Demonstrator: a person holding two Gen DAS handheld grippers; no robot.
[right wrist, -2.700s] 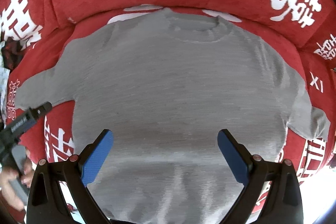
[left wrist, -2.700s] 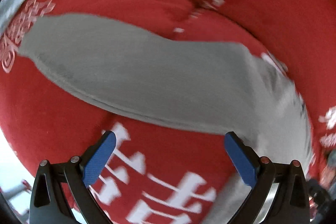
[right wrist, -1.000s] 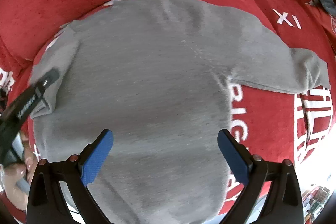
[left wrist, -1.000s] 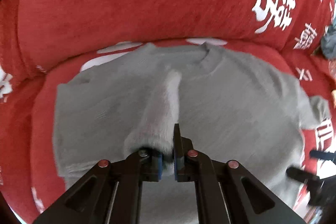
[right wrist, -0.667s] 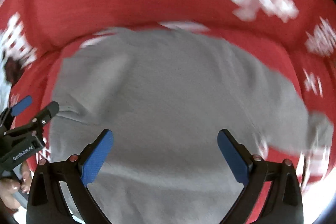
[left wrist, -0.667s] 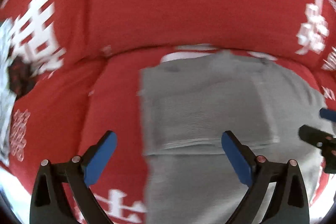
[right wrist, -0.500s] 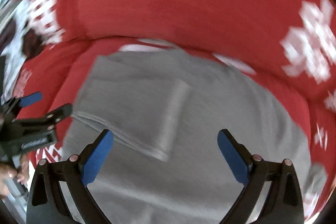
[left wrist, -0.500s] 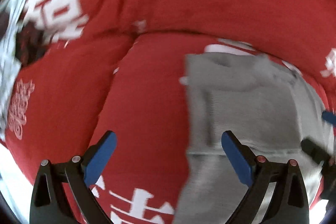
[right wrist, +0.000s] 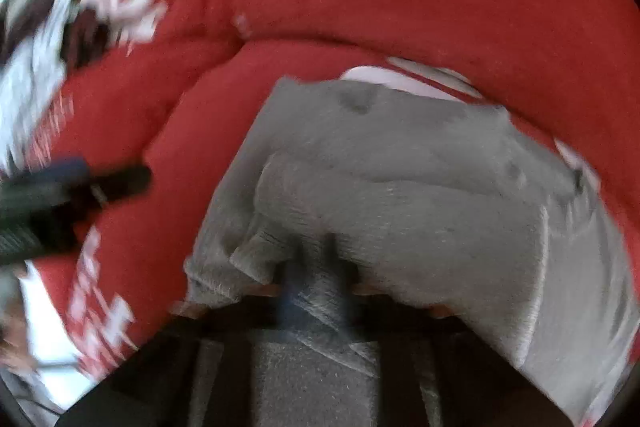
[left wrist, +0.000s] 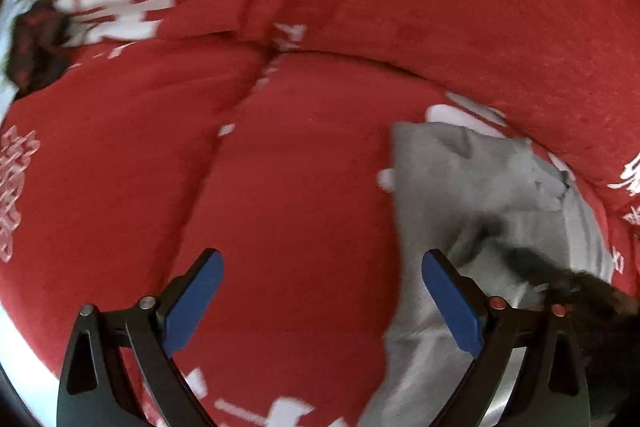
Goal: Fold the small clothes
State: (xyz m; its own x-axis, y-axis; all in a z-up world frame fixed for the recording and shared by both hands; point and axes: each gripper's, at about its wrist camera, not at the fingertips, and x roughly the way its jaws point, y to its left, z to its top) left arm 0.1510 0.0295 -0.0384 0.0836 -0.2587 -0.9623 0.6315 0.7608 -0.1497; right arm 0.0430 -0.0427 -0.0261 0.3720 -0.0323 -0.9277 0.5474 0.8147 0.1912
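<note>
**Ana:** Left wrist first. What's the left gripper [left wrist: 322, 301] doing?

**Ben:** Spread wide over bare red sofa cushion [left wrist: 280, 187], nothing between the blue pads. The grey sweater [left wrist: 460, 187] lies to its right on the seat, at the foot of the backrest, its near edge just past the right finger. A dark, blurred shape crosses the knit low on the right; probably the other tool, though I can't be sure.

**Ana:** And the right wrist view?

**Ben:** Blurred, but the right gripper [right wrist: 316, 291] has just been closing, and grey knit is bunched between the fingers, so it's clamped on the sweater [right wrist: 400, 167]. One sleeve already looks folded across the body. The left gripper [right wrist: 80, 187] shows at the left edge, over the cushion [right wrist: 160, 227], apart from the cloth.

**Ana:** How will the sweater handle?

**Ben:** Soft, light and limp, I'd judge. It'll sag from a single pinch and drag on the plush cover. Best taken at a hem, cuff or shoulder seam, where layers give the pads something to bite.
</note>
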